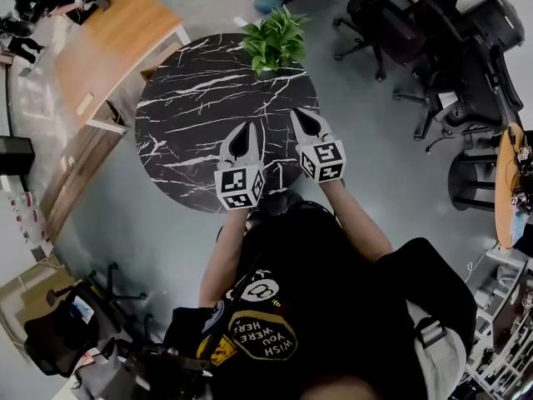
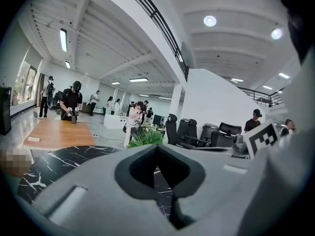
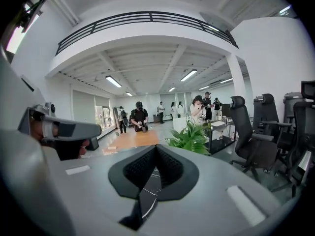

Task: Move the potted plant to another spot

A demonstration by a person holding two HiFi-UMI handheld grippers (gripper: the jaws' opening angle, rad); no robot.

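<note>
The potted plant [image 1: 275, 40], a bush of green leaves, stands at the far edge of the round black marble table [image 1: 183, 98]. Both grippers hang over the near half of the table, well short of the plant and pointing toward it. My left gripper [image 1: 247, 128] has its jaws together with nothing between them. My right gripper [image 1: 296, 113] is just to its right, also shut and empty. The plant [image 2: 146, 137] shows beyond the tips of the left gripper [image 2: 157, 147] in the left gripper view. In the right gripper view the plant [image 3: 189, 137] is right of the right gripper's tips [image 3: 156, 147].
A long wooden table [image 1: 117, 40] stands left of the marble one. Black office chairs [image 1: 466, 57] crowd the right side of the floor. Several people [image 3: 139, 116] stand far back in the hall. The person's own body [image 1: 291, 307] fills the near side.
</note>
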